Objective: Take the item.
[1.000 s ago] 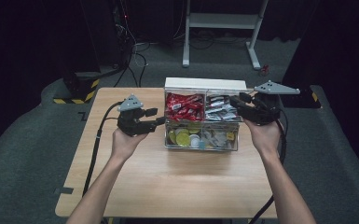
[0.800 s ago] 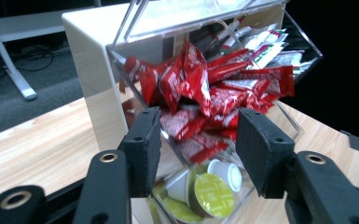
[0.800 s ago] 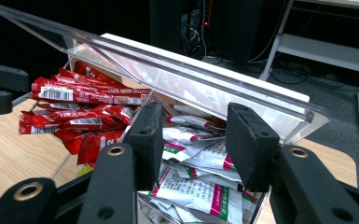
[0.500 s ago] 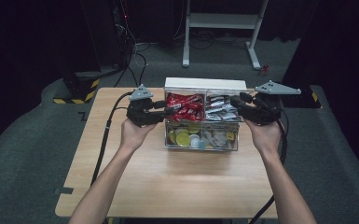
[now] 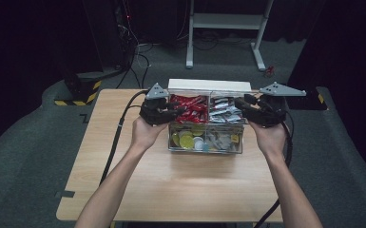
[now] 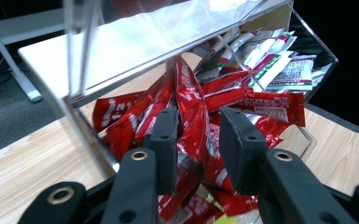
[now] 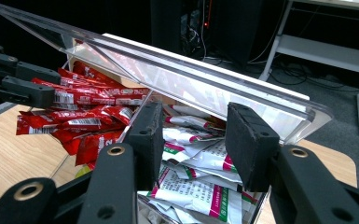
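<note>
Wood-top desk [image 5: 138,190] with a clear acrylic organiser box [image 5: 204,148] sitting mid-back on it. Its lid [image 5: 209,86] is flipped up, and there are 4 compartments as far as I can count.

The left tool [image 5: 181,110] is poked into the back-left compartment, right in the pile of red sachets [image 5: 192,102]. The right tool [image 5: 241,102] sits at the box's right edge by the white-and-green sachets [image 5: 223,111].

My guess is we're at the grab step: picking 1 red sachet out of the pile. The left tool's jaws have just been closing, and 1 sachet runs up between them. There's a bit of gap left though, so I wouldn't call it pinched yet. The next move wants a full squeeze on that 1 sachet alone, then a lift clear of the lid without dragging its neighbours out.

The right tool's jaws are parted with nothing pinched that I can see.

On views, the high view gives the layout and the yellow round pods [image 5: 186,139] in front. The left gripper view shows what's actually between the left tool's [image 6: 198,116] pads, namely the red sachet [image 6: 196,133]. The right gripper view has the right tool [image 7: 193,112] looking across the white sachets [image 7: 200,161] under the tilted lid [image 7: 205,74].
</note>
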{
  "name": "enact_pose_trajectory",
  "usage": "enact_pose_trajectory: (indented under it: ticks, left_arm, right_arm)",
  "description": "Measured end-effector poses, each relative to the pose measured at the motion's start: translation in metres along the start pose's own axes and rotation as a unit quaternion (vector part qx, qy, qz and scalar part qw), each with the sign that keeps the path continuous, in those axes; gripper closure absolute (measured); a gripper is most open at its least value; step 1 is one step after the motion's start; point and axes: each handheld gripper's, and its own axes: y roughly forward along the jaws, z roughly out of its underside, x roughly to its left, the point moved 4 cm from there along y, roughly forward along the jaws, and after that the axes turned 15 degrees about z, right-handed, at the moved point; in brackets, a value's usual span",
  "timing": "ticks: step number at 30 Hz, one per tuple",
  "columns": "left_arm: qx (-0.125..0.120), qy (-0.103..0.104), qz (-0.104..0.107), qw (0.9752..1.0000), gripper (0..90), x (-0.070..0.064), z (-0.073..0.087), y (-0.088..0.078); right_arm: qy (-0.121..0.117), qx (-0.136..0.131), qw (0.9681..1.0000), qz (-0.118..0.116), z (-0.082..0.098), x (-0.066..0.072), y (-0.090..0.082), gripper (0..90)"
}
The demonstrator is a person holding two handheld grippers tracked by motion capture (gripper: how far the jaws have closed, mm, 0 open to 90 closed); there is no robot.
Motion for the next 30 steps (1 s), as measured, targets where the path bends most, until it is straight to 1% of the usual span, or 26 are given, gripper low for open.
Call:
enact_pose_trajectory:
  ticks: [4,7,10,12,16,23,27,30]
  left_arm:
    - [0.011,-0.002,-0.005,0.9999,67.6,0.0,-0.002,0.008]
    - [0.018,-0.002,-0.008,0.9998,70.1,0.0,-0.003,0.012]
    - [0.018,-0.005,-0.011,0.9998,74.0,0.001,-0.003,0.014]
    - [0.018,-0.009,-0.011,0.9998,75.0,0.002,-0.003,0.014]
    - [0.018,-0.007,-0.011,0.9997,78.4,0.002,-0.003,0.014]
    - [0.012,0.001,-0.003,0.9999,82.5,0.0,-0.004,0.006]
    - [-0.001,-0.003,0.014,0.9999,83.0,-0.002,-0.005,0.001]
    - [-0.005,-0.002,0.021,0.9998,83.2,-0.004,-0.005,-0.004]
  right_arm:
    - [-0.001,0.001,1.0,0.0,0.0,0.0,0.001,56.7]
    - [-0.001,0.001,1.0,-0.001,0.0,0.0,0.001,56.7]
    - [-0.001,0.001,1.0,-0.001,0.0,0.0,0.001,56.7]
    - [-0.001,0.001,1.0,0.0,0.0,0.0,0.001,56.7]
    - [0.001,0.001,1.0,-0.001,0.0,0.0,0.002,56.8]
    - [-0.001,0.001,1.0,0.002,0.0,0.0,0.002,56.8]
    - [0.0,0.002,1.0,0.001,0.0,0.0,0.002,56.6]
    - [0.001,0.001,1.0,0.002,0.0,0.0,0.002,56.7]
